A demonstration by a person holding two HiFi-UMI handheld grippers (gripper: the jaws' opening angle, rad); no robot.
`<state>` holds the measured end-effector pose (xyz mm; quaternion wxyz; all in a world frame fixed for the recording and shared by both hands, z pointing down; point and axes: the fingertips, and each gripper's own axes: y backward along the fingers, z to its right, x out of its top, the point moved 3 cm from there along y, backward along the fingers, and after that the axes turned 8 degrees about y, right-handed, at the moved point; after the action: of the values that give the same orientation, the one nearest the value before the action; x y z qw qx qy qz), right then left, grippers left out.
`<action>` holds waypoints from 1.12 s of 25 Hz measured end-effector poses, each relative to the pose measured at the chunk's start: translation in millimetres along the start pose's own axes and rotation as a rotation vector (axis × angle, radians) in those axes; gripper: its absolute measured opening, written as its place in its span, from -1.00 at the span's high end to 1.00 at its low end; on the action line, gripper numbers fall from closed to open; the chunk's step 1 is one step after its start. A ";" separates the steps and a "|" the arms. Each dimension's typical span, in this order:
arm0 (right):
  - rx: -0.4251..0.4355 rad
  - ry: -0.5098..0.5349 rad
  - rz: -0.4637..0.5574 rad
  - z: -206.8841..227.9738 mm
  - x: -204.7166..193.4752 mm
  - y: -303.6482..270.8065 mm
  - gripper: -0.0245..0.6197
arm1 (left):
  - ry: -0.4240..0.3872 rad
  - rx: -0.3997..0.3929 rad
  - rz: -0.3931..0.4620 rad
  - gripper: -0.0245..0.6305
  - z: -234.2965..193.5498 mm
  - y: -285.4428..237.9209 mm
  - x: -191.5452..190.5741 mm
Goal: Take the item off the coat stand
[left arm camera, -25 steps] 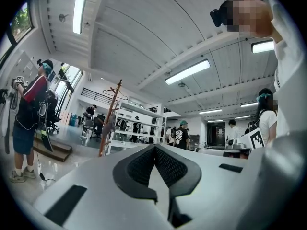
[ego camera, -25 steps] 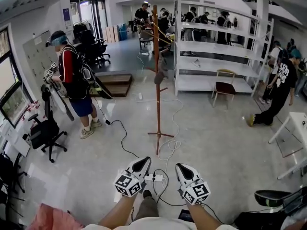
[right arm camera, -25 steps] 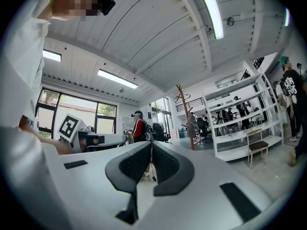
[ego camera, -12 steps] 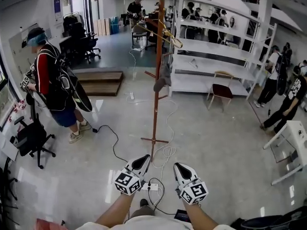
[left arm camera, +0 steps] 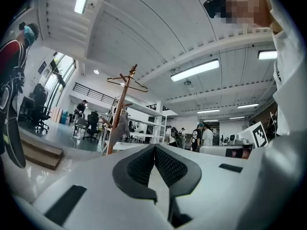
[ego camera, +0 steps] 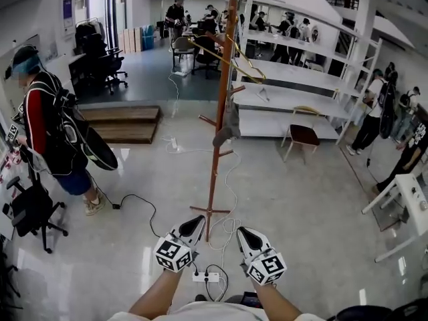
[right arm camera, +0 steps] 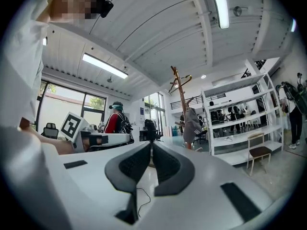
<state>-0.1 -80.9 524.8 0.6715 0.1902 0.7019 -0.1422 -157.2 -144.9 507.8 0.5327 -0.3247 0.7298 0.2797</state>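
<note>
A tall wooden coat stand point(ego camera: 219, 132) rises from the floor just ahead of me. A grey cloth item point(ego camera: 228, 127) hangs from a peg halfway up, and a hanger point(ego camera: 235, 53) hangs near the top. My left gripper point(ego camera: 196, 221) and right gripper point(ego camera: 242, 233) are held low in front of me, either side of the stand's base, both shut and empty. In the left gripper view the stand point(left arm camera: 119, 121) is far off beyond the closed left gripper point(left arm camera: 154, 147). The right gripper view has the grey item point(right arm camera: 191, 121) beyond the closed right gripper point(right arm camera: 151, 145).
A power strip point(ego camera: 204, 277) and loose cables lie on the floor at my feet. A person in red and black point(ego camera: 50, 129) stands at left by an office chair point(ego camera: 30, 209). White shelving point(ego camera: 304, 79), a chair point(ego camera: 304, 134) and several people are behind the stand.
I have moved closer to the coat stand, which now looms larger and nearer. Both grippers stay low and shut, and the person at left has slid toward the frame edge.
</note>
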 end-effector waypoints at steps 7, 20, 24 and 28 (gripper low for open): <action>-0.010 0.036 0.035 47.9 4.1 -45.8 0.84 | -0.023 -0.040 0.002 0.88 -34.3 -52.3 19.0; 0.113 0.059 0.132 203.6 48.6 -176.4 0.53 | -0.105 0.072 0.008 0.85 -93.6 -197.7 67.8; 0.161 0.064 0.150 244.2 65.9 -221.6 0.50 | -0.125 0.122 0.044 0.85 -110.1 -237.3 91.1; 0.199 0.070 0.166 276.0 75.3 -265.0 0.49 | -0.134 0.143 0.076 0.85 -120.5 -263.5 104.3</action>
<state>121.8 -435.9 419.0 0.6339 0.3179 0.6892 -0.1485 -48.7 -420.8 424.6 0.5910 -0.2385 0.7225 0.2681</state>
